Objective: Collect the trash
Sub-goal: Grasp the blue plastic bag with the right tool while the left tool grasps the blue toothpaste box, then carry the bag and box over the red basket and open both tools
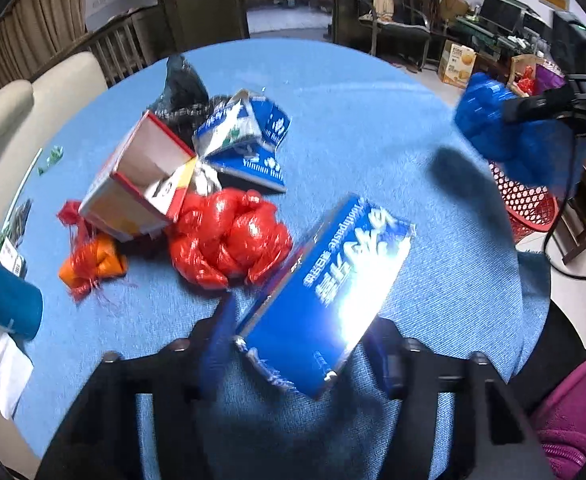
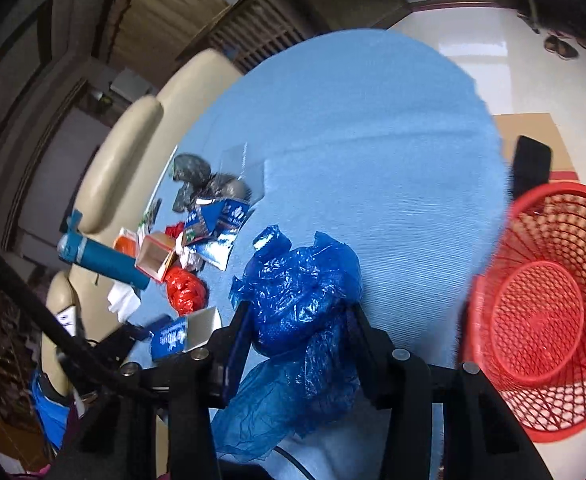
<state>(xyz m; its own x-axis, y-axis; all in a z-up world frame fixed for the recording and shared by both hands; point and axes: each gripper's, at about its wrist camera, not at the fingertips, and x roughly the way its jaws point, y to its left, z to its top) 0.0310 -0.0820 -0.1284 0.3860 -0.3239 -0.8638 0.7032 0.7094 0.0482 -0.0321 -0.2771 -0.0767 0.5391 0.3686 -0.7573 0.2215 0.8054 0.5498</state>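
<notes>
Here the blue toothpaste box (light, stiff card) is clamped across its long sides by the left gripper; the soft blue plastic bag, apparently squeezed mid-bundle in the right gripper, hangs near the red basket.

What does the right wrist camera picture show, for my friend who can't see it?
The right hand-held gripper squeezes a crumpled blue plastic bag above a blue table. A red mesh basket sits on the right, with more trash on the left.
</notes>
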